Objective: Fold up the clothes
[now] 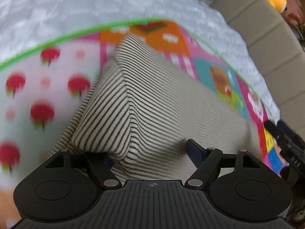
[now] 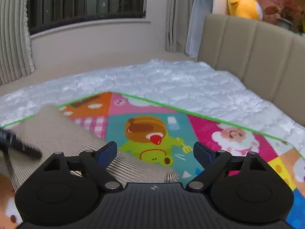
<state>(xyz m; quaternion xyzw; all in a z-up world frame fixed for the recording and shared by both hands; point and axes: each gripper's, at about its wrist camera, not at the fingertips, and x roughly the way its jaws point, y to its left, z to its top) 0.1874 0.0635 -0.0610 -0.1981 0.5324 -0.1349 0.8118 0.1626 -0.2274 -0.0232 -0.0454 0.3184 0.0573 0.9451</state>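
A bed covered in a pale grey-white textured quilt fills both views, with a beige padded headboard along its 2 o'clock side. Spread on the quilt lies a bright cartoon-printed play mat with a green border, its panels showing strawberries, a pancake and a sheep. On the mat sits the cream garment with thin black stripes, partly folded into a raised ridge; in the right wrist view it lies toward 8 o'clock, reaching from the mat's far edge down under the tool.

A yellow plush toy perches on the ledge behind the headboard, at 1 o'clock.

The left claw stands with its blue-padded fingers apart, the striped cloth bulging up between them (the left pad is mostly hidden by the fabric, so a firm grip cannot be told). The right claw is spread wide above the mat, clasping nothing, its left finger just over the garment's edge.
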